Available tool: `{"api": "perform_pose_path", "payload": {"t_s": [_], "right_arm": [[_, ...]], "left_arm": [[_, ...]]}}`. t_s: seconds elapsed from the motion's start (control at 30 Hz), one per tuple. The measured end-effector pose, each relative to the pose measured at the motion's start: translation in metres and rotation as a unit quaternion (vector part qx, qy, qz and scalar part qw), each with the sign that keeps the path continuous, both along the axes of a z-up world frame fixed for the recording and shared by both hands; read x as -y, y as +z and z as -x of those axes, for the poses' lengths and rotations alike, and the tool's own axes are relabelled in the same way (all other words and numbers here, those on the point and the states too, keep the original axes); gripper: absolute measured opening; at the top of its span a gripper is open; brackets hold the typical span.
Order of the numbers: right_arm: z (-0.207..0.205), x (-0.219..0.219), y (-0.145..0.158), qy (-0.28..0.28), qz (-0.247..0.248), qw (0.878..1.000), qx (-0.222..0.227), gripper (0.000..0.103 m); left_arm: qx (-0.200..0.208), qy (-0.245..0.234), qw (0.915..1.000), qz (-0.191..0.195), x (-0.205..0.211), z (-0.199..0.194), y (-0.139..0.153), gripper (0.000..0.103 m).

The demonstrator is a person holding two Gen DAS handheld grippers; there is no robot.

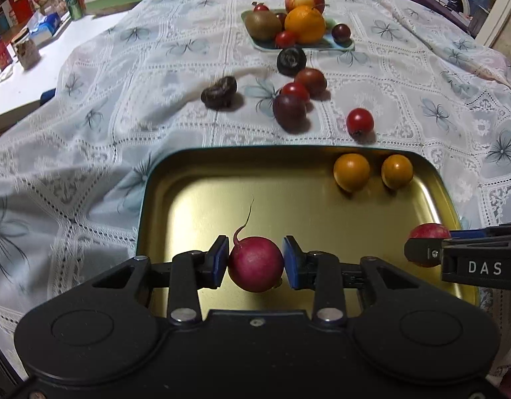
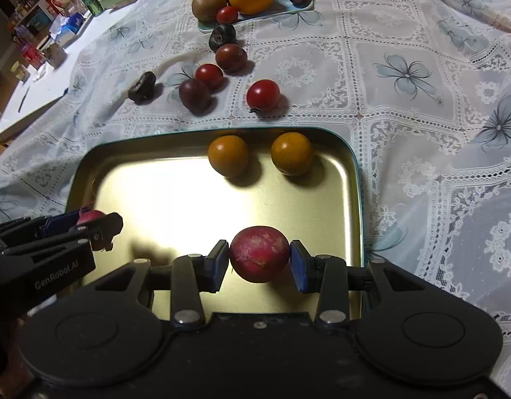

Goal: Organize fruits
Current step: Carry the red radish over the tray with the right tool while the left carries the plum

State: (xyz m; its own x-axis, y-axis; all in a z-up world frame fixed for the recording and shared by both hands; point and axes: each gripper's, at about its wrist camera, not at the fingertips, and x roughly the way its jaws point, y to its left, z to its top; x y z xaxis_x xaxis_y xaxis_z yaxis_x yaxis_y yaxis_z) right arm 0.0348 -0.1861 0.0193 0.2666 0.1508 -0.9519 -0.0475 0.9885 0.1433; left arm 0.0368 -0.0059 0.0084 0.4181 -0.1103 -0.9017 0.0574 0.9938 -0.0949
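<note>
My left gripper (image 1: pixel 256 261) is shut on a red radish (image 1: pixel 255 264) with a thin root tail, held above the near part of the gold metal tray (image 1: pixel 195 199). My right gripper (image 2: pixel 259 259) is shut on a second red radish (image 2: pixel 259 253) over the same gold metal tray (image 2: pixel 155 193), near its right side. Two orange tomatoes (image 1: pixel 351 172) (image 1: pixel 397 171) lie in the tray's far right corner. Each gripper shows at the edge of the other's view, the right gripper (image 1: pixel 425 249) at the right and the left gripper (image 2: pixel 89 224) at the left.
Beyond the tray, red and dark tomatoes (image 1: pixel 359 123) (image 1: pixel 289 109) and dark wrinkled fruits (image 1: pixel 219 92) are scattered on the lace tablecloth (image 1: pixel 89 99). Farther back a pale plate (image 1: pixel 338 45) holds an orange (image 1: pixel 304 24), an apple, a kiwi and small tomatoes. Clutter sits at far left.
</note>
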Motion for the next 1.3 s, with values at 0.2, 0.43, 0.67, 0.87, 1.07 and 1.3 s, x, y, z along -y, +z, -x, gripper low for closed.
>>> {"api": "perform_pose_path", "payload": {"t_s": [0.2,0.43,0.67,0.87,1.07,1.3], "right_arm": [[0.001,0.002,-0.003,-0.004,0.008,1.0,-0.004,0.041],[-0.002,0.003,-0.011,-0.01,0.012,1.0,-0.02,0.041],[-0.002,0.001,-0.015,-0.007,0.013,1.0,-0.026,0.041],[-0.002,0.001,-0.017,-0.009,0.013,0.999,-0.03,0.041],[-0.003,0.001,-0.018,-0.01,0.013,0.999,-0.03,0.041],[-0.005,0.002,-0.016,-0.012,0.008,0.999,-0.035,0.041]], "left_arm": [[-0.005,0.002,1.0,-0.007,0.005,0.001,-0.007,0.043],[-0.019,0.006,0.9998,-0.006,0.006,0.0,-0.011,0.044],[-0.029,0.012,0.9995,-0.009,0.004,0.001,-0.015,0.044],[-0.032,0.01,0.9994,-0.005,0.004,0.002,-0.016,0.044],[-0.043,0.009,0.999,-0.001,0.004,0.0,-0.019,0.044],[-0.029,0.009,0.9995,0.006,0.002,0.002,-0.014,0.044]]}}
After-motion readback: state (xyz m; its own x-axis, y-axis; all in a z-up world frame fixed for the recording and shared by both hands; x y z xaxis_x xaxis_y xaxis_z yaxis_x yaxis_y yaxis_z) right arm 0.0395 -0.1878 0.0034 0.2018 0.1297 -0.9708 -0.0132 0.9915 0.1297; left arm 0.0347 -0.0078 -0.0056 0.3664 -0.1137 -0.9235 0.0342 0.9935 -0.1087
